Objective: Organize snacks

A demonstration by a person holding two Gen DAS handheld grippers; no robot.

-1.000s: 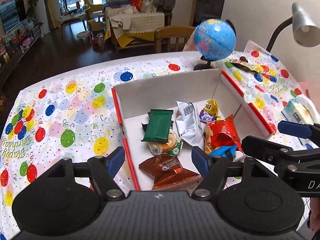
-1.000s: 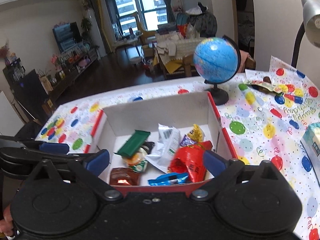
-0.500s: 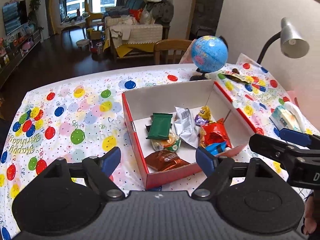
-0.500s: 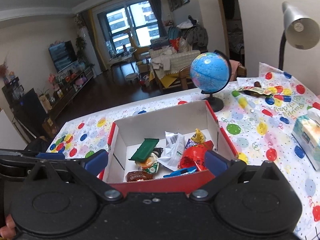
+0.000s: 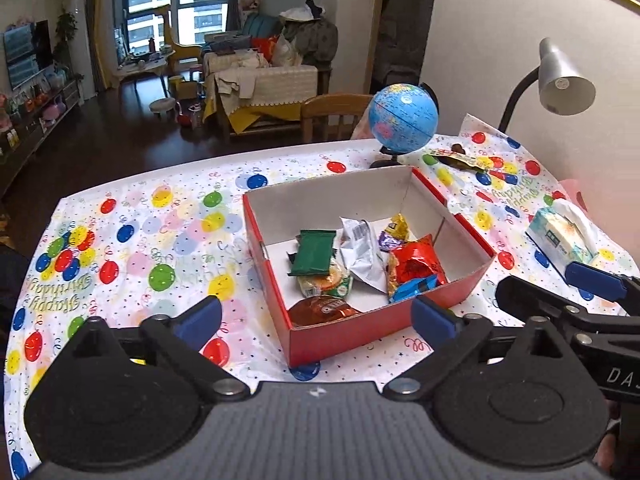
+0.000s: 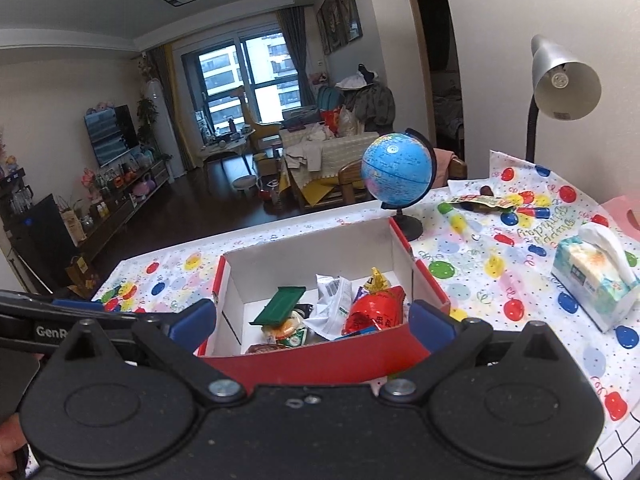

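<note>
We hover with our left gripper (image 5: 316, 320) just spread wide and empty, right gripper (image 6: 312, 320) wide too, above the near edge of the red-sided cardboard box (image 5: 384, 320) — foil snack packets (image 5: 360, 258) gathered inside, table middle — presumably done.

The surface (image 5: 168, 240) wears a white cloth printed with red, blue, green and yellow balloons. The box (image 5: 360, 334) is red outside and white inside, holding a green packet (image 5: 314, 253), a red bag (image 5: 414, 264) and a brown wrapper (image 5: 322, 310). The globe (image 5: 403, 118) is blue.
</note>
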